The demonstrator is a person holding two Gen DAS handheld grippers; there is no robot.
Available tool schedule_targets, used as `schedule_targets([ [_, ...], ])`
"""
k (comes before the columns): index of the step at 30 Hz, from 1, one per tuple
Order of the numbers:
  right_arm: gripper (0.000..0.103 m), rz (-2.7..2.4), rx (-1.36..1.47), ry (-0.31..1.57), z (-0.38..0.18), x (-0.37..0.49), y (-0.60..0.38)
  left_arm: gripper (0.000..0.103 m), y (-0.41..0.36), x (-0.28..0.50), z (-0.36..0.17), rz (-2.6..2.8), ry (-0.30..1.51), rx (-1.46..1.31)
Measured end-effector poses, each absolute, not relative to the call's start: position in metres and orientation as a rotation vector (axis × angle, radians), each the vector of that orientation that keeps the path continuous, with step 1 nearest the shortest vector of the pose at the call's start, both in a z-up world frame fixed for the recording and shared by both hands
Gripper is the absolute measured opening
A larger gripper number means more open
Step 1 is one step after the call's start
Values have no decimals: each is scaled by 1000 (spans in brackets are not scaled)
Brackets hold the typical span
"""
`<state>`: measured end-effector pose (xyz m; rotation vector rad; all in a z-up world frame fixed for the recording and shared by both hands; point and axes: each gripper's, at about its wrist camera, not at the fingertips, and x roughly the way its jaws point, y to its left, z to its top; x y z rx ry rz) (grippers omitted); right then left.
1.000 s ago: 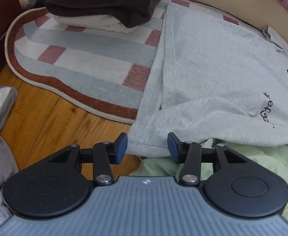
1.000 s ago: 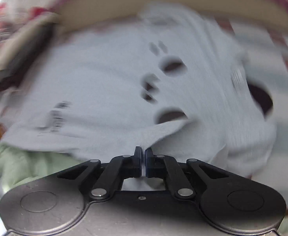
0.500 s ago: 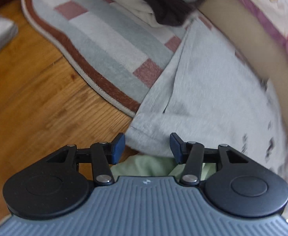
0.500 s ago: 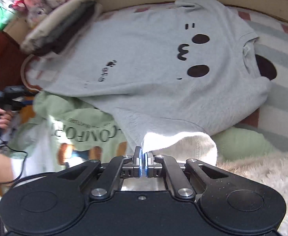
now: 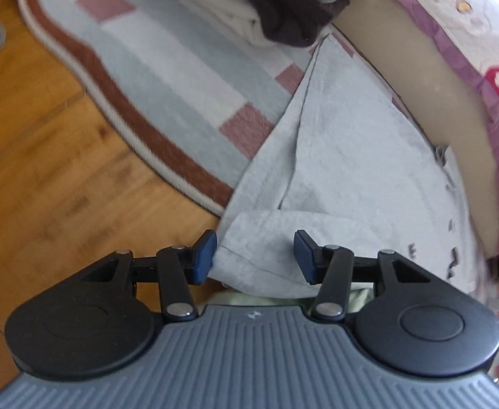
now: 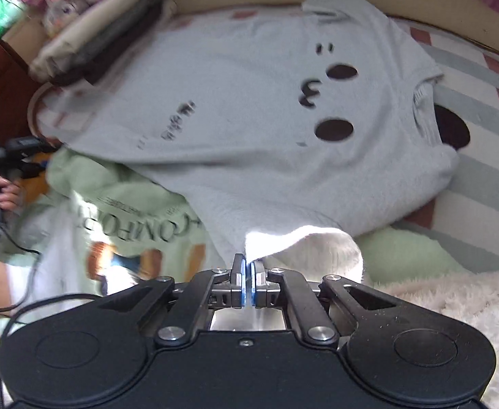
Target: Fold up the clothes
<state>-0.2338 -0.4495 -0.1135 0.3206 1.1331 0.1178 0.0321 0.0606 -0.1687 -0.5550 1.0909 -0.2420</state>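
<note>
A light grey T-shirt point(image 6: 242, 102) with a dark cartoon face lies spread flat on a striped rug point(image 5: 167, 68). My right gripper point(image 6: 248, 286) is shut on its near sleeve edge, and the cloth rises in a brightly lit fold from the pads. In the left wrist view the shirt's point(image 5: 345, 170) bottom hem corner lies between the blue pads of my left gripper point(image 5: 254, 255). Those jaws stand apart and do not press the fabric. A pale green printed T-shirt point(image 6: 130, 225) lies under the grey one.
A stack of folded clothes point(image 5: 283, 10) sits at the rug's far end. Bare wooden floor point(image 5: 45, 170) lies left of the rug, a bed edge point(image 5: 437, 102) along the right. A fluffy white blanket point(image 6: 454, 300) is near the right gripper. A hand point(image 6: 0, 194) holds the left gripper's handle.
My left gripper rolled and dropped closer over the hem corner, its jaws slightly wider. The right view went from blurred to steady, with the sleeve still pinched.
</note>
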Motion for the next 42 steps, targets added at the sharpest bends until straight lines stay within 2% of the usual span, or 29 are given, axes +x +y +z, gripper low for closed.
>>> schedule_targets([
  [1, 5, 118, 338, 1133, -117, -233, -449, 49, 59, 30, -169, -243, 1094, -583],
  [2, 5, 116, 342, 1132, -118, -232, -448, 43, 56, 28, -168, -251, 1095, -584],
  [3, 5, 112, 342, 1130, -118, -230, -447, 30, 52, 26, -165, -265, 1088, -550],
  [4, 5, 104, 342, 1128, -117, -230, -446, 4, 46, 26, -159, -277, 1077, -493],
  [5, 5, 98, 347, 1128, -116, -229, -446, 2, 41, 25, -151, -262, 1065, -439],
  [9, 3, 76, 352, 1101, -106, -232, -453, 2, 29, 17, -94, -260, 902, -305],
  [15, 2, 205, 434, 995, -70, -259, -469, 2, 48, -12, -20, -322, 716, -301],
  [19, 2, 239, 448, 982, -67, -273, -474, 2, 69, -27, -32, -287, 759, -352],
  [22, 3, 321, 562, 904, -56, -286, -483, 2, 80, -35, -34, -272, 761, -389],
  [25, 3, 372, 561, 848, -37, -296, -485, 2, 81, -37, -32, -270, 753, -367],
  [28, 3, 398, 511, 875, -36, -299, -480, 2, 69, -27, -45, -176, 835, -208],
  [31, 3, 461, 568, 949, -60, -295, -462, 2, 59, -16, -80, -106, 929, -75],
  [35, 3, 499, 524, 1050, -83, -291, -429, 2, 67, -10, -113, -73, 1047, -136],
  [39, 4, 528, 505, 1084, -81, -288, -422, 4, 74, -11, -110, -44, 1076, -139],
  [41, 9, 537, 524, 1070, -72, -292, -426, 11, 70, -10, -100, -7, 1085, -116],
  [42, 12, 529, 531, 1053, -64, -295, -431, 11, 66, -11, -94, 5, 1075, -83],
])
